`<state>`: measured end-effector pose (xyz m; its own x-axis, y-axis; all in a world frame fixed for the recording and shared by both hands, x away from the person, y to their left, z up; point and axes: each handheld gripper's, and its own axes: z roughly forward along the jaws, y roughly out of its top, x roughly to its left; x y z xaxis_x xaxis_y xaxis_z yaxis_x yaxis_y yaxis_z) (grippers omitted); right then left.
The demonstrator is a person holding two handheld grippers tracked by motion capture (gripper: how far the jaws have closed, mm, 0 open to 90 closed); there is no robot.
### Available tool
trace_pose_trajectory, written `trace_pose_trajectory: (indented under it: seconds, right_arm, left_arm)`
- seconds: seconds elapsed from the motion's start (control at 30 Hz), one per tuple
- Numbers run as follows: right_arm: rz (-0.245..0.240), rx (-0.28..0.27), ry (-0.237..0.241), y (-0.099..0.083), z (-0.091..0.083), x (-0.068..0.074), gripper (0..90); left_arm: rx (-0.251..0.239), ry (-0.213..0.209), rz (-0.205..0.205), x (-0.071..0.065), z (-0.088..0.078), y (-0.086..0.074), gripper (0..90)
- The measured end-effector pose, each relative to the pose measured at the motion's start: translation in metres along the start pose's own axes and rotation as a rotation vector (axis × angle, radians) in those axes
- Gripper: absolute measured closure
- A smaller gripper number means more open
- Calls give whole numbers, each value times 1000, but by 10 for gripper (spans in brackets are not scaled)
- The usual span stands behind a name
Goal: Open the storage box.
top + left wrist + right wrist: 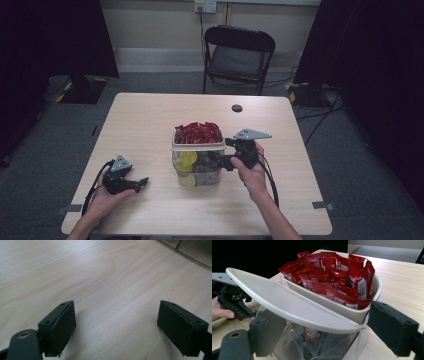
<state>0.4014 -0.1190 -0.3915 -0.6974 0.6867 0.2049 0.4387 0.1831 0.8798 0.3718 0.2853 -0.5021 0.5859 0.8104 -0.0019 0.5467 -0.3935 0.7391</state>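
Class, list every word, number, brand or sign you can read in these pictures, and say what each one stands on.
"2": white print on a red sachet at the right of the white tray.
Other white print on the sachets: too small and blurred to read.
Round red label inside the clear box: blurred, unreadable.

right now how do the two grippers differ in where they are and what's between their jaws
The left gripper lies low at the near left of the table, away from the clear container; the right gripper is raised against that container's right side. The left jaws frame only bare wood; the right jaws straddle the container beneath its cream lid. Both stand wide open and are hand-held.
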Motion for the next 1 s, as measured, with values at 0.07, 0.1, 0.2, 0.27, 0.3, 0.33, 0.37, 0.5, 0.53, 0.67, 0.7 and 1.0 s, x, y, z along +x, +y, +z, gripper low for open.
trace_pose_trajectory:
  seconds: [0.07, 0.1, 0.2, 0.27, 0.3, 0.33, 0.37, 0.5, 0.53, 0.67, 0.7, 1.0]
  right_arm:
    - [-1, 1, 1, 1, 1, -1, 145]
    - [1, 0, 0, 1, 1, -1, 145]
    - [3, 1, 1, 2, 3, -2, 145]
    - [1, 0, 1, 3, 3, -2, 145]
    - [1, 0, 1, 3, 3, -2, 145]
    - [4, 0, 2, 4, 3, -3, 145]
    - [3, -1, 1, 4, 4, -3, 145]
    - [12, -6, 0, 6, 5, -5, 145]
    - [14, -7, 1, 6, 6, -5, 145]
    - [14, -3, -2, 6, 8, -7, 145]
    - [13, -4, -5, 6, 9, -8, 145]
    - [37, -12, -15, 7, 12, -10, 145]
  left_arm:
    - [0, -1, -1, 0, 0, 0, 148]
    - [0, -1, -1, 0, 0, 0, 148]
    - [2, -1, -1, 0, 0, 0, 148]
    - [1, -1, -1, 0, 0, 0, 148]
    - [1, -1, -1, 0, 0, 0, 148]
    - [2, 0, -1, 0, 0, 0, 148]
    - [2, 0, -1, 0, 0, 0, 148]
    - [1, 0, -1, 0, 0, 0, 148]
    - [0, 1, -2, 0, 0, 0, 148]
    - [1, 6, 3, 0, 0, 1, 155]
    - [1, 6, 3, 0, 0, 1, 155]
    - [20, 5, 16, -3, -2, 2, 188]
